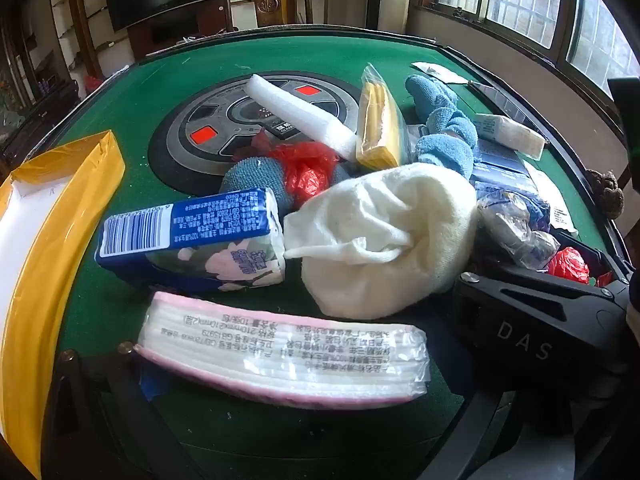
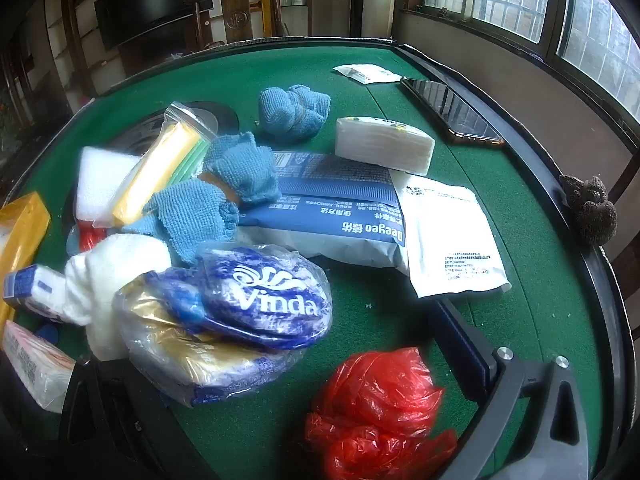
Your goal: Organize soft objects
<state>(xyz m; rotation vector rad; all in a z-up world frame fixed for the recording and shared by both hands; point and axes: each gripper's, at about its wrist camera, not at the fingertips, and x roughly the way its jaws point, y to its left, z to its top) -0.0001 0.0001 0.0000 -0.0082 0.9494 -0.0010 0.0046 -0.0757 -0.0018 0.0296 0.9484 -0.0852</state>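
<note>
My left gripper is open low over the green table. A pink-edged tissue pack lies flat between its fingers, not pinched. Just beyond lie a white towel and a blue tissue pack. My right gripper is open too, above a crumpled red plastic bag and a blue Vinda pack. Blue cloths, a bagged yellow cloth, white foam and a white tissue stack lie in the pile behind.
A yellow-rimmed box stands at the table's left edge. A dark blue wipes pack and a white pouch lie right of the pile. A phone and a small sachet sit near the far right rim.
</note>
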